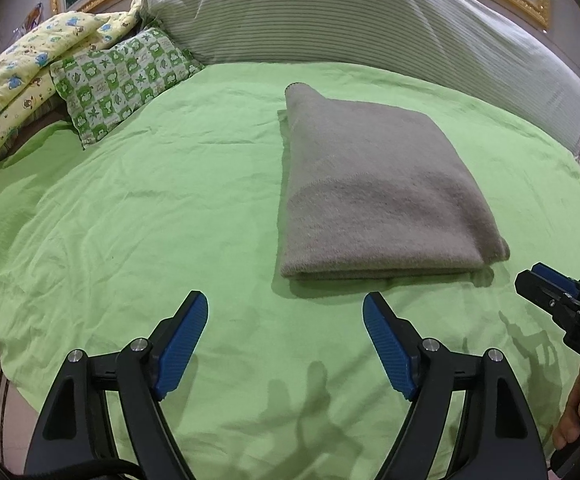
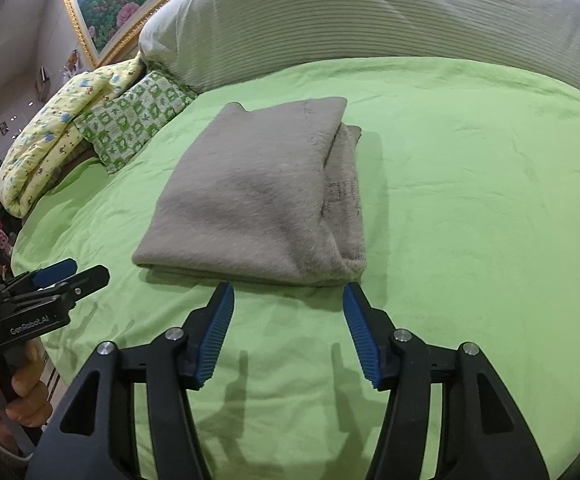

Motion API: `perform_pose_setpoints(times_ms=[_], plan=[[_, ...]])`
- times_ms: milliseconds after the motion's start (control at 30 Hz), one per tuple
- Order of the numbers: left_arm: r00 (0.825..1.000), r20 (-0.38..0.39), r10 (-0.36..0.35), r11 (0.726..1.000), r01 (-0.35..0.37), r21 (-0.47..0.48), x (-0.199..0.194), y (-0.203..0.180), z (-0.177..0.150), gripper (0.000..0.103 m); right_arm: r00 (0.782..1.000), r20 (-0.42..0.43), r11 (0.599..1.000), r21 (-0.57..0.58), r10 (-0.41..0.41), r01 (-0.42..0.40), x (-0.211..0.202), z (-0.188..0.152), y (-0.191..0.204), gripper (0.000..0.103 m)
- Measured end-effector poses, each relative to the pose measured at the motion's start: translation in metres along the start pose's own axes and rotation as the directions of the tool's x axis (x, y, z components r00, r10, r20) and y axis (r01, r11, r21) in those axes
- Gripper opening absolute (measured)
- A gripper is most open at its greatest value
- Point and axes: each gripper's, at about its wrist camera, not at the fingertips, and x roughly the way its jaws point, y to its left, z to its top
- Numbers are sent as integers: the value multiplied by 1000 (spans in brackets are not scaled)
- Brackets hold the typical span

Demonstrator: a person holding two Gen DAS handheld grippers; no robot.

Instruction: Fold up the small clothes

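— What do we have on the bed?
— A fuzzy grey garment [image 1: 374, 196], folded into a thick rectangle, lies flat on our wrinkled green sheet [image 1: 150, 220], in front of a ribbed grey bolster [image 1: 350, 12].
— And our grippers?
— The left gripper [image 1: 286, 344] hangs near it, ridged blue pads spread wide, holding nothing. The right gripper [image 2: 288, 330] stands partly open, empty, just short of the garment's near edge.
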Motion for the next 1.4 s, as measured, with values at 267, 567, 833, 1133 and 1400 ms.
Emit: perform_pose_setpoints(times_ms=[267,567,833,1133,1400], plan=[[999,-33,-7,1000,7,4,4,0,-11,81,1000,-1,1000,7,-3,3,-5,-13,-3,63],[996,-85,-31,999,30,-14,43,10,3,81,1000,14,999,38,9,-9,5,2,-13,63],[986,-84,-143,988,137,-74,64,32,33,81,998,40,998,53,40,-43,30,48,-16,63],[944,-94,-318,937,298,-180,103,60,113,81,996,19,989,118,83,-85,80,110,-41,73],[910,-184,-372,924,344,-167,180,31,156,90,991,-55,980,164,126,-115,139,133,-61,73]])
